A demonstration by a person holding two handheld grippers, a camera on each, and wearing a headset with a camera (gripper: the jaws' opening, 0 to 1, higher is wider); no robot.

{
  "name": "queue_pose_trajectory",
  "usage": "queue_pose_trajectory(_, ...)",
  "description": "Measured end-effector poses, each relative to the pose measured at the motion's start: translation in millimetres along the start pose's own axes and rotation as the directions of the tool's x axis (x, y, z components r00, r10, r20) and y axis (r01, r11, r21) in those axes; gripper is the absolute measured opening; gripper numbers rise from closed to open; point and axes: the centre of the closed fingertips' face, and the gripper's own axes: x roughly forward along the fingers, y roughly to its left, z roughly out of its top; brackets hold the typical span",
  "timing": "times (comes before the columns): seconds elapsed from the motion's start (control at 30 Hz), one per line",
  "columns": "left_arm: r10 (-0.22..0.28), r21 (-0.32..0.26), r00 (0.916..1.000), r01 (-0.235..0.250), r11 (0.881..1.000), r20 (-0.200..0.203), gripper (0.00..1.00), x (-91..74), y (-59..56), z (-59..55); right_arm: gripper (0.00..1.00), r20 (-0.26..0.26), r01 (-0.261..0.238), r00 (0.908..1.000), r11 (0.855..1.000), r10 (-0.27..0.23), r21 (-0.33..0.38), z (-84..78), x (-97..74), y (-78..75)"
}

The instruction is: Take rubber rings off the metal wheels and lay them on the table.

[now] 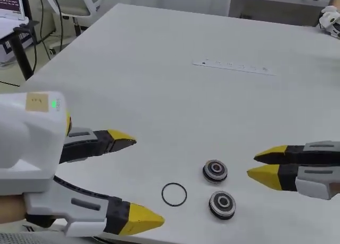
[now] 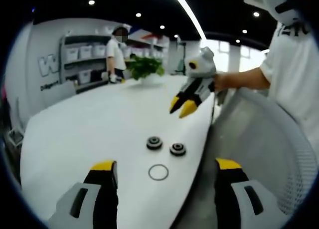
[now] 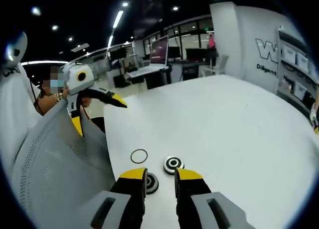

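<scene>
Fingers wide apart on left gripper [image 1: 146, 180], narrowly apart on right gripper [image 1: 252, 165]; rubber ring [image 1: 163, 194] beside metal wheels [image 1: 215, 170].

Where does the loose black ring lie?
In the head view the ring lies flat on the table, left of the near wheel and the far wheel.

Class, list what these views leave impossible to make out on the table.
1. Head view: far wheel and near wheel too small to tell bare from ringed.
2. Right gripper view: near wheel partly behind right hand-held gripper.
3. Head view: white strip, print too small.
</scene>
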Motion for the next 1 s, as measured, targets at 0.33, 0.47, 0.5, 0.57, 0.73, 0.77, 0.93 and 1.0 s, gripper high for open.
queue_pose_trajectory(0.33, -0.017, 0.065, 0.9998, 0.016, 0.998, 0.012, 0.77, -0.6, -4.0, 16.3, 0.19, -0.070, -0.036, 0.9968, 0.999, 0.039, 0.040, -26.8, 6.3, 3.7)
queue_pose_trajectory(0.47, -0.055, 0.109, 0.9984, 0.053, 0.993, 0.013, 0.77, 5.2, -10.1, 30.4, 0.19, -0.080, -0.054, 0.9951, 0.997, 0.058, 0.056, -33.2, 8.9, 6.7)
queue_pose_trajectory(0.5, -0.064, 0.130, 0.9978, 0.062, 0.990, 0.014, 0.77, 6.5, -11.7, 33.8, 0.18, -0.083, -0.053, 0.9948, 0.997, 0.059, 0.064, -35.1, 9.5, 6.5)
queue_pose_trajectory(0.57, -0.086, 0.160, 0.9962, 0.083, 0.984, 0.014, 0.77, 9.3, -15.9, 42.7, 0.18, -0.094, -0.062, 0.9931, 0.995, 0.069, 0.080, -39.8, 10.5, 8.3)
queue_pose_trajectory(0.73, -0.134, 0.178, 0.9907, 0.129, 0.976, 0.021, 0.79, 17.8, -23.0, 64.6, 0.21, -0.099, -0.067, 0.9919, 0.990, 0.080, 0.126, -45.7, 13.7, 8.3)
queue_pose_trajectory(0.77, -0.145, 0.182, 0.9888, 0.136, 0.974, 0.036, 0.80, 20.7, -24.6, 70.6, 0.22, -0.096, -0.069, 0.9920, 0.989, 0.081, 0.129, -46.0, 14.3, 8.4)
queue_pose_trajectory(0.93, -0.174, 0.202, 0.9834, 0.161, 0.966, 0.051, 0.80, 39.2, -36.1, 89.5, 0.27, -0.108, -0.069, 0.9909, 0.993, 0.080, 0.098, -51.3, 19.3, 9.9)
queue_pose_trajectory(1.0, -0.183, 0.223, 0.9823, 0.170, 0.960, 0.038, 0.80, 47.1, -36.0, 91.2, 0.28, -0.119, -0.080, 0.9888, 0.993, 0.090, 0.090, -53.6, 22.0, 13.3)
